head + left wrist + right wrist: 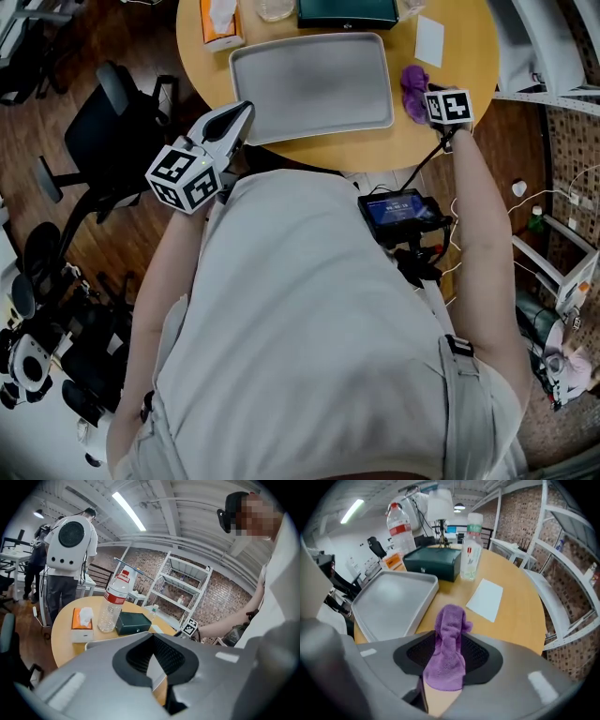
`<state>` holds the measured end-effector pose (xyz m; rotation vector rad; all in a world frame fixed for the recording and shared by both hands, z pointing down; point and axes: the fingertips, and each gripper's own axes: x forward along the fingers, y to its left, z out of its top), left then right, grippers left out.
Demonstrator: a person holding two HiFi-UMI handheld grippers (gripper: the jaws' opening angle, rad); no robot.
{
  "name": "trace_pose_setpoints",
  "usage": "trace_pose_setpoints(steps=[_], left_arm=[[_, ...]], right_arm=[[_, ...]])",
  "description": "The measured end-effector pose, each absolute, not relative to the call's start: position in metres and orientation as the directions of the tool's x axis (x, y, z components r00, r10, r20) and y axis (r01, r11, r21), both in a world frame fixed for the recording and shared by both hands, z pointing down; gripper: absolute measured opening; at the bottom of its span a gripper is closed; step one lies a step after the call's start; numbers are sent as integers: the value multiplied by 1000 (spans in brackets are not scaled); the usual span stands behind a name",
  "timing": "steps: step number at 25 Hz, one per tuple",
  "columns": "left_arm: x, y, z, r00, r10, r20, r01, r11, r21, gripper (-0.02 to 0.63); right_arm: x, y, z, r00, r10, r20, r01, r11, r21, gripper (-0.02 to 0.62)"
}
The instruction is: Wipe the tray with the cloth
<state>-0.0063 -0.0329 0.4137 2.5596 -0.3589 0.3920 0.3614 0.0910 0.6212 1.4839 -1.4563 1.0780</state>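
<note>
The grey tray [309,84] lies bare on the round wooden table [469,56]; it also shows in the right gripper view as the tray [389,602]. Just right of it the purple cloth [413,89] is bunched on the wood. My right gripper [427,101] points steeply down over it. In its own view the right gripper [448,633] stands open, and the cloth [446,663] lies loosely between the pads. My left gripper [246,111] hovers at the tray's near left corner, shut and holding nothing, as the left gripper [153,633] view confirms.
Behind the tray stand an orange tissue box [220,23], a dark green box [347,11], a water bottle [115,604] and a small bottle [471,548]. A white sheet of paper [429,39] lies right of the tray. An office chair [112,122] is left; white shelving [562,573] right.
</note>
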Motion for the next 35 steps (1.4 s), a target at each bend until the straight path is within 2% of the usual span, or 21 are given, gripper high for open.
trace_pose_setpoints(steps=[2,4,6,8,13,35], left_arm=[[-7,-40,414,925,-179,334,-325,-828,456,0],[-6,-45,413,929,-182,323,-321,-829,457,0],[-3,-48,407,934,-181,308,-312,-832,458,0],[1,-51,399,940,-180,289,-300,-838,456,0],[2,-59,384,950,-183,252,-282,-851,444,0],[-10,-62,384,950,-183,254,-282,-853,440,0]], right_arm=[[354,75,583,-52,-464,884,-997,-24,-71,164],[333,56,535,-123,-605,787,-991,40,-124,81],[301,41,487,-216,-708,672,-976,142,-164,35],[264,33,447,-317,-762,565,-948,262,-180,3],[201,25,385,-474,-797,374,-881,431,-196,2],[158,20,374,-514,-789,335,-856,494,-151,0]])
